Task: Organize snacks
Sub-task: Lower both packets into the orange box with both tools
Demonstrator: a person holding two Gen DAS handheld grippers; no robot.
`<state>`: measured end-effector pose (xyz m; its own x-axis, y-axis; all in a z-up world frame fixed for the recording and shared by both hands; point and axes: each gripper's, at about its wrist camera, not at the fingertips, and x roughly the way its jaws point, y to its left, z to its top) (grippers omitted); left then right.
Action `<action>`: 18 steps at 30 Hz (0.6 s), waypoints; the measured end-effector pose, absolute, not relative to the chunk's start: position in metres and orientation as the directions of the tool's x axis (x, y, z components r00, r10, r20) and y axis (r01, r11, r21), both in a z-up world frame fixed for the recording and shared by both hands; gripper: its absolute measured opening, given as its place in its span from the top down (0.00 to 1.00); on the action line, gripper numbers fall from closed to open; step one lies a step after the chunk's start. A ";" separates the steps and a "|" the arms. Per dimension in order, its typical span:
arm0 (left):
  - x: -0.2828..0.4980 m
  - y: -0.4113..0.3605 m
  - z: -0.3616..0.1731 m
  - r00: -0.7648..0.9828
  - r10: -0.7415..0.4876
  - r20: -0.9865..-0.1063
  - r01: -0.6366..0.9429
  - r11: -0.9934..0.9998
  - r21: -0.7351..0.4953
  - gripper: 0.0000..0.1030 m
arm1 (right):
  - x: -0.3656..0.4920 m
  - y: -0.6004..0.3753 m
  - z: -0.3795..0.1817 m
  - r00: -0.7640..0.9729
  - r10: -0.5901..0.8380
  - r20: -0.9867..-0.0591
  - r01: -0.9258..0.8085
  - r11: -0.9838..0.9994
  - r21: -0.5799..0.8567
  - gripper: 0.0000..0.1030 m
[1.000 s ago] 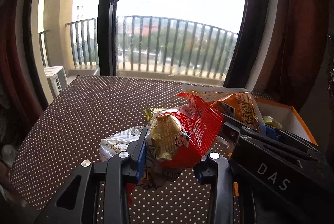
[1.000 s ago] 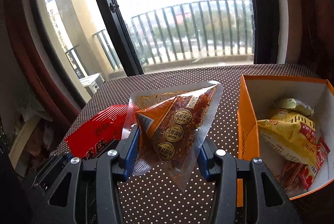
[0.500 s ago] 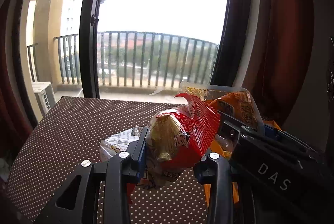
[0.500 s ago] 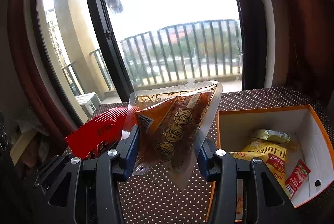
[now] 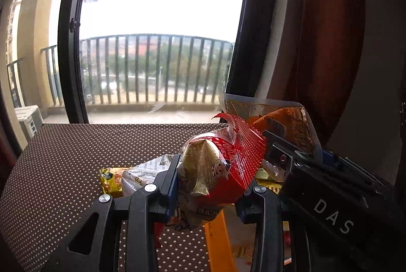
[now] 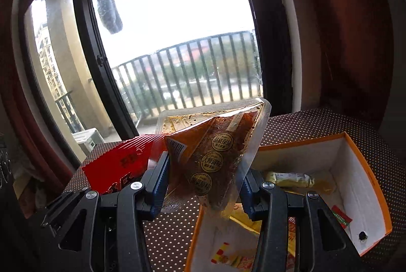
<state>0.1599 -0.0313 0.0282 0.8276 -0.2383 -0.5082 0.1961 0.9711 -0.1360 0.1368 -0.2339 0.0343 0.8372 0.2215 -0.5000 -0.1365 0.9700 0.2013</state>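
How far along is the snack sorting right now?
Done: several packets already lie in the orange box. In hand: the left gripper clamps a red snack packet; the right gripper clamps an orange-brown sauce pouch above the box. Left: a yellow packet and a white wrapper on the table.

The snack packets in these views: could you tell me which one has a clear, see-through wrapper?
The triangular packet with round gold seals, clamped in the right gripper. Its clear film shows reddish-brown food; the red packet in the left gripper is opaque.

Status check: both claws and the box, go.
Left claw shut on red pack. Right claw shut on orange pouch, over box near edge. Box part full, nothing blocking.
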 end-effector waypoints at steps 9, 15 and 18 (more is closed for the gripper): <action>0.204 -0.076 0.013 0.773 -0.308 -0.555 0.293 0.949 -0.118 0.65 | 0.160 -0.279 0.021 0.842 0.135 -0.522 -0.029 0.978 0.208 0.51; 0.226 -0.104 0.000 0.728 -0.321 -0.605 0.350 0.934 -0.074 0.65 | 0.173 -0.308 0.004 0.826 0.093 -0.556 0.044 0.973 0.227 0.50; 0.229 -0.117 -0.006 0.719 -0.304 -0.625 0.356 0.933 -0.044 0.65 | 0.178 -0.324 -0.004 0.816 0.090 -0.571 0.069 0.966 0.250 0.50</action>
